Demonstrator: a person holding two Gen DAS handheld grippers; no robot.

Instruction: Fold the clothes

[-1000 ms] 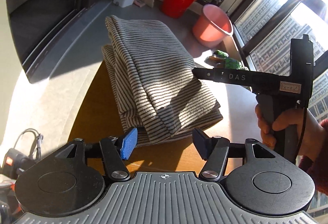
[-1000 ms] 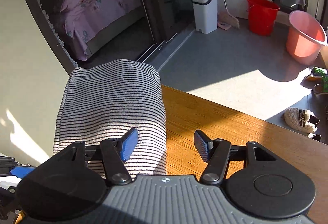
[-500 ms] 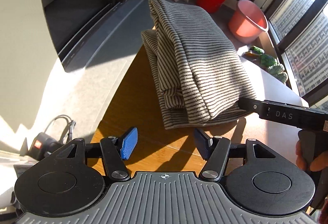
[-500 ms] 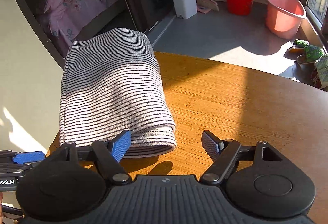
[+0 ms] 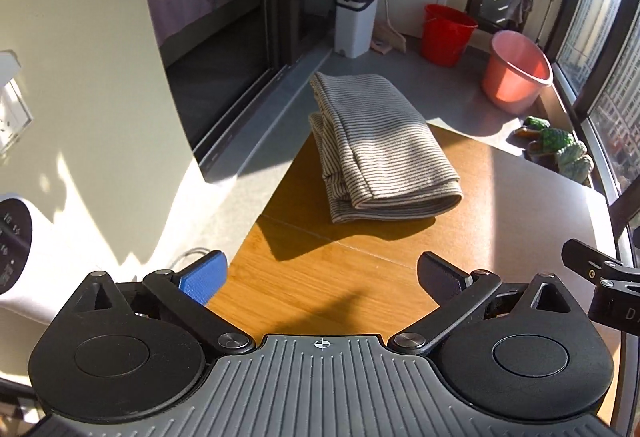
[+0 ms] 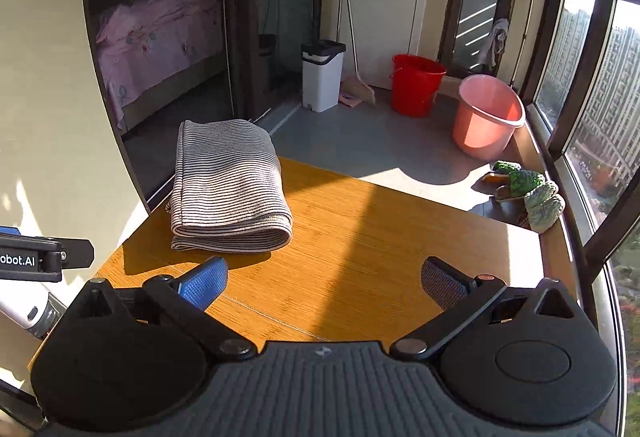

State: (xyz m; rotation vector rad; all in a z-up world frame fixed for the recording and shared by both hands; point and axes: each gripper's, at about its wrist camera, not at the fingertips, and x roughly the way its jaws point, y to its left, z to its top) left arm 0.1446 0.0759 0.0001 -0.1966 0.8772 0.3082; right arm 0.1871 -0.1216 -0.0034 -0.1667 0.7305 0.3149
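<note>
- The grey-and-cream striped knit garment (image 5: pixel 380 149) lies folded into a thick rectangle at the far left corner of the wooden tabletop (image 5: pixel 340 277), its far end reaching over the far edge.
- The left gripper (image 5: pixel 322 277) hangs over the near left edge. Its fingers (image 5: pixel 202 279) have just been opening and stand wide, nothing between them.
- The right gripper (image 6: pixel 324 281) hangs over the near edge. Its fingers (image 6: pixel 444 283) have likewise just spread wide and hold nothing.
- Both grippers sit well apart from the garment.
</note>
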